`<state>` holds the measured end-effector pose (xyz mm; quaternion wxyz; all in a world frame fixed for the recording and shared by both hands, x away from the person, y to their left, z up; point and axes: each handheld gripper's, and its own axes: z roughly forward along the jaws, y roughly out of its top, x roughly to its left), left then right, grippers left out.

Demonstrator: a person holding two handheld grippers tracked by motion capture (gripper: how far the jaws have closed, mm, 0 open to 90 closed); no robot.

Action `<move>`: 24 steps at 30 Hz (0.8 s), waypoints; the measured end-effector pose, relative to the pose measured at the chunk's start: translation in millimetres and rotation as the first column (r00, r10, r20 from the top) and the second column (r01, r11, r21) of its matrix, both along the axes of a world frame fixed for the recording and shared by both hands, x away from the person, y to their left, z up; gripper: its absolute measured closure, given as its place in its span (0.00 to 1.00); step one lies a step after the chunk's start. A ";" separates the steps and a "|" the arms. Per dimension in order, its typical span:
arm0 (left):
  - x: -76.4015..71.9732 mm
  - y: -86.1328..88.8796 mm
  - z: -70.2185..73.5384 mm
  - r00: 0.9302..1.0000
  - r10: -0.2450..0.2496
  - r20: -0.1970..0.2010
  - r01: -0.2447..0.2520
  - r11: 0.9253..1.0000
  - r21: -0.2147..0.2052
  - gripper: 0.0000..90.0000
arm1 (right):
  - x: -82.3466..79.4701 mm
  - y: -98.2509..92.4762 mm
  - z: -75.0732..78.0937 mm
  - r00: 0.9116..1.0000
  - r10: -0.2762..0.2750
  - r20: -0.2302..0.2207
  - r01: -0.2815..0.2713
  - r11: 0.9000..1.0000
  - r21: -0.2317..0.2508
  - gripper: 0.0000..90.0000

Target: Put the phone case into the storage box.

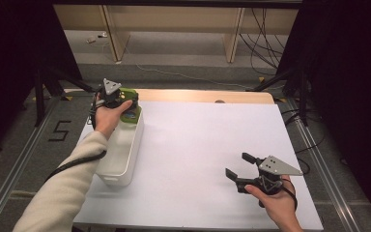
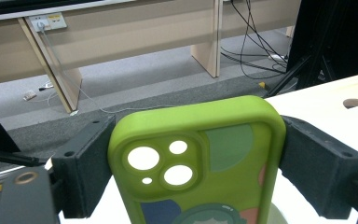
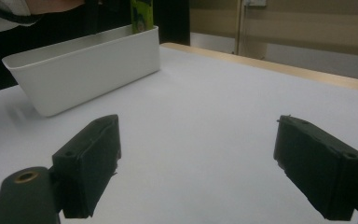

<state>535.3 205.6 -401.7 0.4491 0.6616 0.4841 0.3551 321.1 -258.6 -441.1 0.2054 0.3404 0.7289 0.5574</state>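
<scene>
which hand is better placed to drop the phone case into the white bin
Left. The left gripper already has the green phone case clamped between its jaws, over the far end of the white bin. The right gripper stands open and holds nothing, across the table from the bin.

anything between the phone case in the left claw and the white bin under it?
Nothing visible. The left claw grips the green phone case by its sides, over the far end of the white bin. In the right gripper view the case's lower end dips behind the bin's rim; the interior there is hidden.
</scene>
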 end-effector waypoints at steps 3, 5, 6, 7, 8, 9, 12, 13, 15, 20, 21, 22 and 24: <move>0.0 -0.2 -1.0 1.000 0.001 -0.008 -0.001 1.000 0.002 0.17 | 0.1 -0.1 -0.2 1.000 0.000 0.000 0.000 1.000 0.001 0.18; 0.2 -0.4 -1.9 1.000 -0.002 -0.011 0.002 1.000 0.007 0.17 | 0.1 -0.1 0.0 1.000 0.000 0.000 0.000 1.000 0.000 0.18; 0.3 -0.6 -2.6 1.000 -0.002 -0.011 0.002 1.000 0.004 0.17 | 0.0 0.0 0.0 1.000 0.000 0.000 0.000 1.000 0.000 0.18; 0.5 -0.8 -3.1 1.000 -0.002 -0.011 0.002 1.000 0.003 0.17 | 0.0 0.0 0.0 1.000 0.000 0.000 0.000 1.000 0.000 0.18; 0.7 -0.9 -3.6 1.000 -0.002 -0.014 0.002 1.000 0.004 0.17 | 0.0 0.0 0.0 1.000 0.000 -0.001 0.000 1.000 0.000 0.18; 0.7 -1.0 -4.0 1.000 -0.001 -0.016 0.001 1.000 0.004 0.17 | 0.0 0.0 -0.1 1.000 0.000 0.000 0.000 1.000 0.000 0.18; 0.9 -0.8 -5.2 1.000 0.000 -0.023 0.000 1.000 0.006 0.17 | 0.1 -0.1 -0.1 1.000 0.001 -0.001 -0.001 1.000 0.001 0.18; 1.0 -0.8 -5.6 1.000 0.000 -0.025 0.000 1.000 0.007 0.17 | 0.2 -0.1 -0.1 1.000 0.001 -0.001 -0.001 1.000 0.001 0.18; 1.3 -1.0 -6.4 1.000 0.002 -0.030 -0.002 1.000 0.006 0.17 | 0.2 -0.2 -0.2 1.000 0.001 -0.002 -0.001 1.000 0.000 0.18; 2.1 -1.8 -7.0 0.999 0.001 -0.038 0.000 1.000 0.008 0.16 | 0.2 0.0 -0.3 1.000 0.003 -0.002 -0.003 1.000 -0.001 0.18; 2.3 -2.0 -7.2 0.999 0.001 -0.039 -0.001 1.000 0.008 0.16 | 0.2 0.0 -0.3 1.000 0.002 -0.004 -0.002 1.000 0.000 0.18; 2.5 -2.2 -7.5 0.999 0.003 -0.041 -0.002 1.000 0.006 0.16 | 0.1 0.0 -0.3 1.000 0.002 -0.005 -0.002 1.000 -0.001 0.18; 3.0 -2.4 -8.1 0.999 0.005 -0.045 -0.005 1.000 0.003 0.16 | 0.1 -0.1 -0.4 1.000 0.003 -0.006 -0.003 1.000 -0.001 0.18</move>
